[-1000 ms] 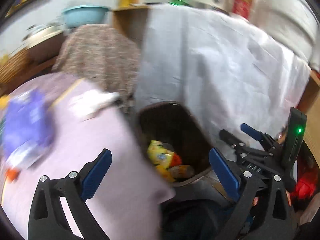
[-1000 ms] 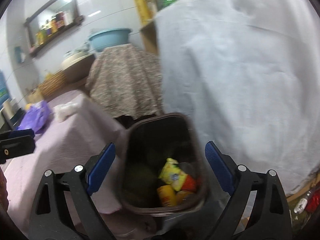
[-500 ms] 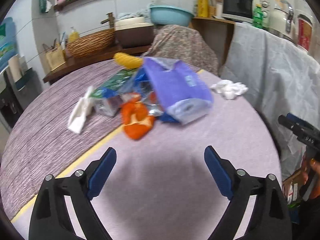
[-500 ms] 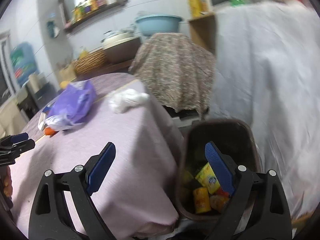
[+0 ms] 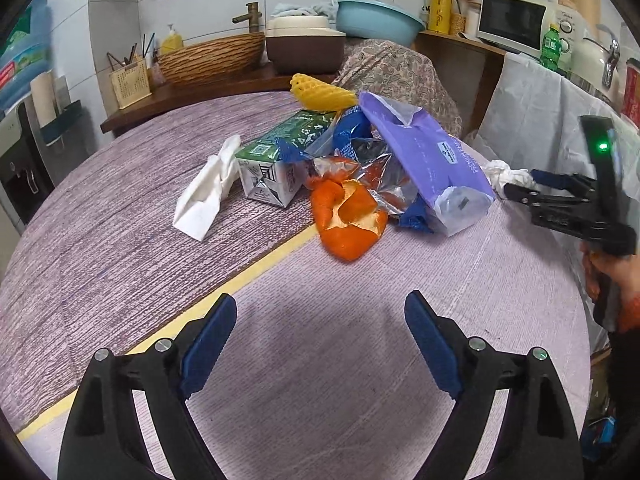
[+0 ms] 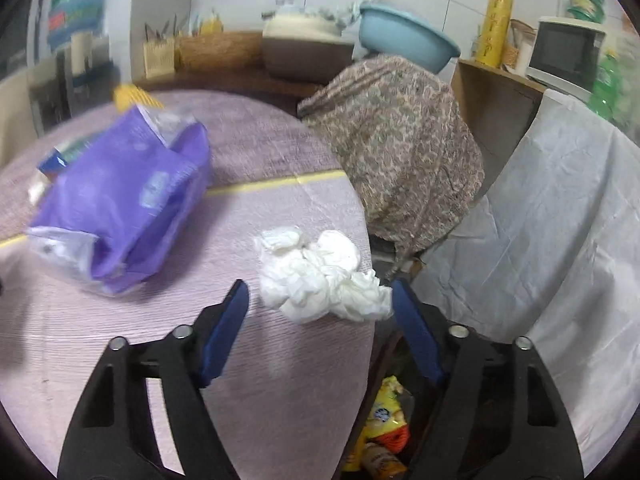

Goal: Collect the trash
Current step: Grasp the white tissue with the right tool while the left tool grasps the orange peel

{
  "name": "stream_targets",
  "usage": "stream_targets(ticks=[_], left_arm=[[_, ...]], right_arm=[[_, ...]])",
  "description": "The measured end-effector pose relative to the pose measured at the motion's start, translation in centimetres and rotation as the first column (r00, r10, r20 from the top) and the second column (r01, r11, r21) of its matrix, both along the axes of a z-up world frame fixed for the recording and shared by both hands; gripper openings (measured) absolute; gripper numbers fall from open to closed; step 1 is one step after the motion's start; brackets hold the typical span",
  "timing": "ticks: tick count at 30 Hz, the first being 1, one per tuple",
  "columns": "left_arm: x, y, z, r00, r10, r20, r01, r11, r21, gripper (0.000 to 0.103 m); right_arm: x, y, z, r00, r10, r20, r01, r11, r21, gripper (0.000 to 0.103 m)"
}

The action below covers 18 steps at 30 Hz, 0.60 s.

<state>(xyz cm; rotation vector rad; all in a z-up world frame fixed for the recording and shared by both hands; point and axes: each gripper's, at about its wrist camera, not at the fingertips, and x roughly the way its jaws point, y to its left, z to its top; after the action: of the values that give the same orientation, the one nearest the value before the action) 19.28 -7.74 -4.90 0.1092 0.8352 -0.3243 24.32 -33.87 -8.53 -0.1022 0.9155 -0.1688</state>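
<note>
The trash sits in a heap on the round table (image 5: 360, 380), out toward its far side: an orange peel (image 5: 348, 220) at the front, a green and white carton (image 5: 276, 160) just beside it on the left, a purple plastic bag (image 5: 424, 160) lying across the right of the pile, crinkled clear wrapping with blue foil scraps (image 5: 380, 184) in between, and a yellow foam net (image 5: 320, 94) at the back. A folded white napkin (image 5: 206, 192) lies touching the carton's left side. Apart from the heap, near the table's right edge, there's a crumpled white tissue (image 6: 320, 276), and the right gripper (image 6: 320, 312) is right on it, jaws spread wide with the wad sitting between the blue pads (image 6: 226, 332), not pinched. The left gripper (image 5: 320, 340) hangs over bare tablecloth well short of the pile, its jaws released and holding nothing. Below the table edge, the right wrist view catches a dark bin (image 6: 384, 360) with yellow and orange wrappers (image 6: 384, 420) inside. Behind the table stands something draped in a patterned cloth (image 6: 400, 152), with a light blue basin (image 6: 404, 36) above it and a pale sheet (image 6: 540, 220) hanging at the right.
</note>
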Motion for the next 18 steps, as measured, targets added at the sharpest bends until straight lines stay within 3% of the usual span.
stream_targets(ticks=[2,4,6,16,18], left_arm=[[0.6,0.0,-0.2,1.000,0.006,-0.009,-0.006,1.000,-0.004,0.085],[1.2,-0.1,-0.3,1.000,0.007,-0.015,-0.007,1.000,-0.001,0.085],[1.7,-0.6,-0.4,1.000,0.004,-0.011,-0.004,1.000,0.013,0.085],[4.5,-3.9,-1.3,1.000,-0.017,-0.006,0.018,0.995,0.100,0.085],[4.9,-4.3,-1.3,1.000,-0.023,-0.011,0.024,0.995,0.097,0.080]], right_arm=[[0.7,-0.4,-0.6,1.000,0.007,-0.014,-0.007,1.000,0.030,0.059],[0.5,-0.5,-0.4,1.000,-0.003,-0.009,0.003,0.999,0.048,0.042],[0.2,-0.5,0.0,1.000,-0.014,-0.001,0.014,0.998,0.061,0.037],[-3.4,0.1,2.1,0.997,-0.025,0.077,0.014,0.989,0.147,0.033],[-4.3,0.4,2.5,0.996,-0.021,0.090,0.007,0.989,0.151,0.033]])
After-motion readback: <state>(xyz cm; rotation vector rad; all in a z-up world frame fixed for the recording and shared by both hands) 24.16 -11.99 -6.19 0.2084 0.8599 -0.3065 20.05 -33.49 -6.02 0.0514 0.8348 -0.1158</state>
